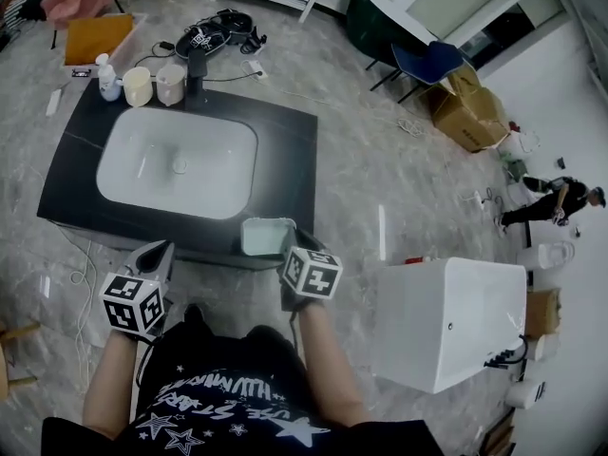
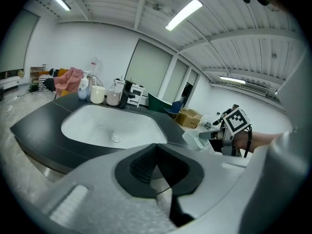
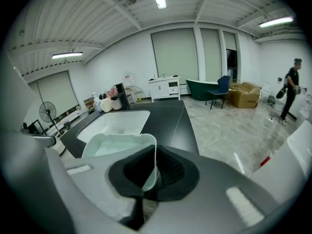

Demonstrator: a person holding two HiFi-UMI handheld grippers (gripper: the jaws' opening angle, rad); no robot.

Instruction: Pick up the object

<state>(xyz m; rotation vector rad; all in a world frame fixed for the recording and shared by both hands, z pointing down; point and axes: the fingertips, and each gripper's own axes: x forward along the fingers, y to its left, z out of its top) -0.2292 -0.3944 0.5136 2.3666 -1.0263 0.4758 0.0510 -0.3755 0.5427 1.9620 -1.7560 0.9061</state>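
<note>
Tub (image 3: 114, 147) wall sits clamped between fingers (image 3: 173, 172) of your right gripper (image 3: 152, 173); your left gripper (image 2: 157, 172) is clenched, empty.

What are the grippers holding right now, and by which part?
The right gripper pinches the pale tub by its side wall; the left gripper holds nothing.

object: tub (image 1: 266, 237) | look: pale mint translucent plastic, rectangular, rounded corners, thin walls, open top | pose: upright, mouth up, long side facing the basin (image 1: 142, 155) | place: just in front of the basin, toward its right front corner | state: right wall pinched between the closed jaws of the right gripper (image 3: 152, 172)
</note>
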